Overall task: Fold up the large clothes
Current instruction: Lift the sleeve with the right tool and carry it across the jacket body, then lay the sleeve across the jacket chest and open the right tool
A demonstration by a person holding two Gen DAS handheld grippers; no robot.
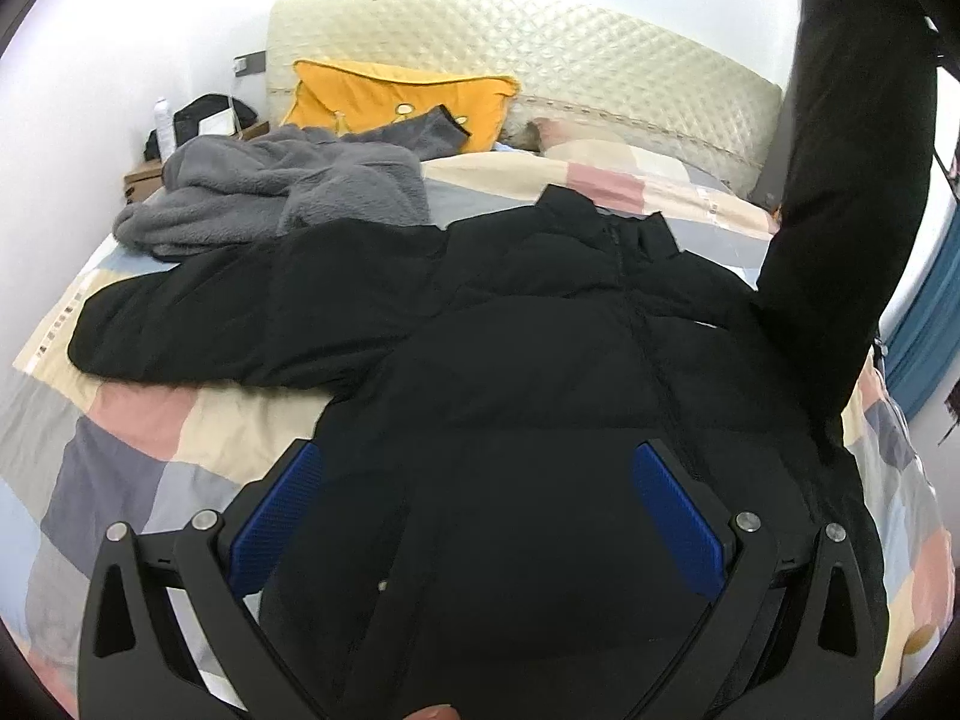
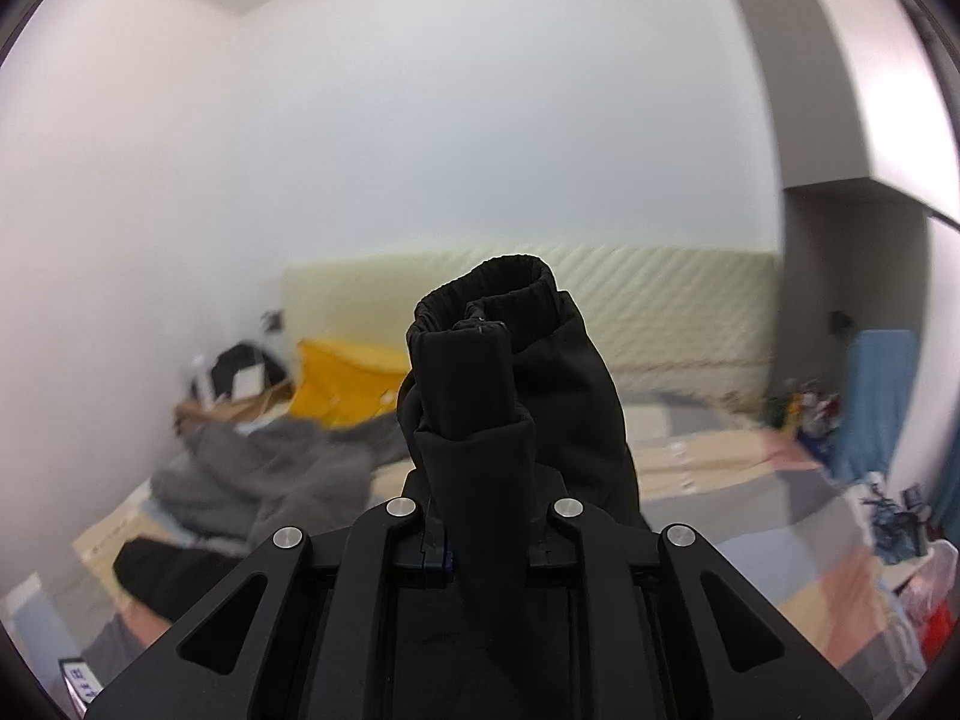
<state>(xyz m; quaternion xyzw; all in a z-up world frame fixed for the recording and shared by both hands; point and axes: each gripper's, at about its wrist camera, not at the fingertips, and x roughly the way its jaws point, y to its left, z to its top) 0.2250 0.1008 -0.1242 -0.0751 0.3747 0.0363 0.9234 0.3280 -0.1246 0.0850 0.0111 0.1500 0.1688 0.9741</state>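
Observation:
A black puffer jacket point(image 1: 540, 348) lies front up on the bed, collar toward the headboard. Its one sleeve point(image 1: 210, 324) stretches flat to the left. The other sleeve point(image 1: 840, 210) is lifted high at the right. My left gripper point(image 1: 477, 450) hangs open just above the jacket's lower body, with nothing pressed between its blue pads point(image 1: 678, 516). In the right wrist view my right gripper point(image 2: 486, 528) is shut on the raised sleeve point(image 2: 510, 396), whose elastic cuff point(image 2: 498, 288) sticks up past the jaws. Its fingertips are hidden by the cloth.
A patchwork quilt point(image 1: 150, 450) covers the bed. A grey fleece garment point(image 1: 282, 192) is heaped at the far left, with a yellow pillow point(image 1: 390, 102) and a quilted headboard point(image 1: 540, 42) behind it. A cluttered nightstand point(image 1: 198, 120) stands at the left, a blue curtain point(image 1: 924, 330) at the right.

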